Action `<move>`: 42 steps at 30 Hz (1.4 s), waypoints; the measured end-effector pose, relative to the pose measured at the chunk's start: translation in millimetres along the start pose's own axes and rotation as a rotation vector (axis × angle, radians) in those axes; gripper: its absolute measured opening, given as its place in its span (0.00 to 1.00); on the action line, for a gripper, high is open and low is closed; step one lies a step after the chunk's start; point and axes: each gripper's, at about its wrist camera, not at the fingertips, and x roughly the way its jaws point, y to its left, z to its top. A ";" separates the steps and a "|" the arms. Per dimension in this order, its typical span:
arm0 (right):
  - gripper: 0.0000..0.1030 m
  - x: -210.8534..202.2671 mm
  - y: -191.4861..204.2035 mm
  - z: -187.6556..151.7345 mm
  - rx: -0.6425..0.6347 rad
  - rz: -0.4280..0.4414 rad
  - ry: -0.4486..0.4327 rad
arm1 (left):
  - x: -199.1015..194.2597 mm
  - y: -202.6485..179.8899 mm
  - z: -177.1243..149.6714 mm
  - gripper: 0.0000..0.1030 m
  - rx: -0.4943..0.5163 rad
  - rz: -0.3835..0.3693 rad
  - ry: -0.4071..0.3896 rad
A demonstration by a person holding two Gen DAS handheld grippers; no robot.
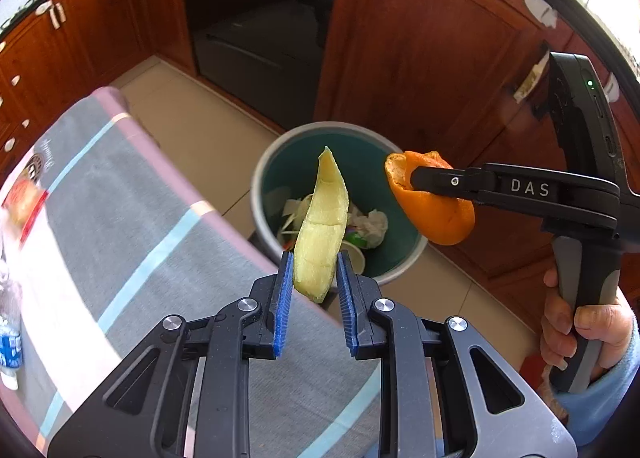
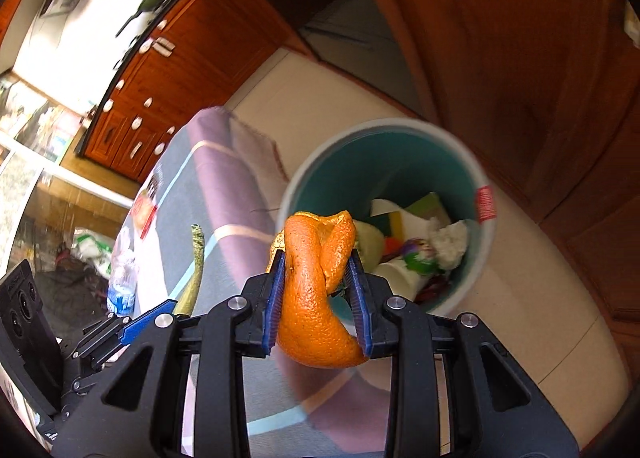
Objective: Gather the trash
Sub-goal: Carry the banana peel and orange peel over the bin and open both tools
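Both jaws clamped on peels [image 1: 320, 226] [image 2: 316, 290].

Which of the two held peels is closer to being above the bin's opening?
The curled orange peel in the right gripper looks closer, at the teal bin rim. The pale yellow-green banana peel in the left gripper seems nearer the table edge.

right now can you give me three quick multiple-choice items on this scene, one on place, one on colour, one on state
1. Where is the round bin?
A on the table
B on the floor beside the cloth-covered table
C in a cabinet

2. The bin's inside is:
A teal
B red
C yellow

3. The right claw is:
A open and empty
B shut on a curled orange peel
C out of view

Key: B, it stands on floor tiles by the table edge; A, its inner wall shows teal; B, both pads press the peel.
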 end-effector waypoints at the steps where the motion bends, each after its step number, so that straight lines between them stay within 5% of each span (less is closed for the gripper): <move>1: 0.28 -1.9 -5.7 1.0 0.012 -0.010 -0.005 | 5.3 -3.6 2.2 0.22 0.008 -0.010 0.008; 12: 0.29 10.0 -39.3 0.9 0.079 -0.092 0.035 | 69.7 -25.3 17.2 0.25 0.058 -0.045 0.104; 14: 0.29 13.6 -40.9 0.5 0.082 -0.099 0.044 | 78.7 -20.5 21.5 0.36 0.053 -0.036 0.112; 28: 0.29 41.6 -32.5 10.5 0.066 -0.127 0.078 | 51.2 12.7 11.5 0.70 -0.057 -0.015 0.053; 32: 0.50 48.1 -29.9 10.6 0.084 -0.111 0.086 | 43.2 16.8 8.7 0.84 -0.059 -0.004 0.036; 37: 0.71 50.1 -20.8 11.6 0.066 -0.113 0.081 | 40.3 23.5 6.3 0.88 -0.083 -0.003 0.025; 42: 0.78 53.1 -19.9 11.5 0.097 -0.123 0.106 | 38.7 30.4 5.7 0.90 -0.095 -0.007 0.029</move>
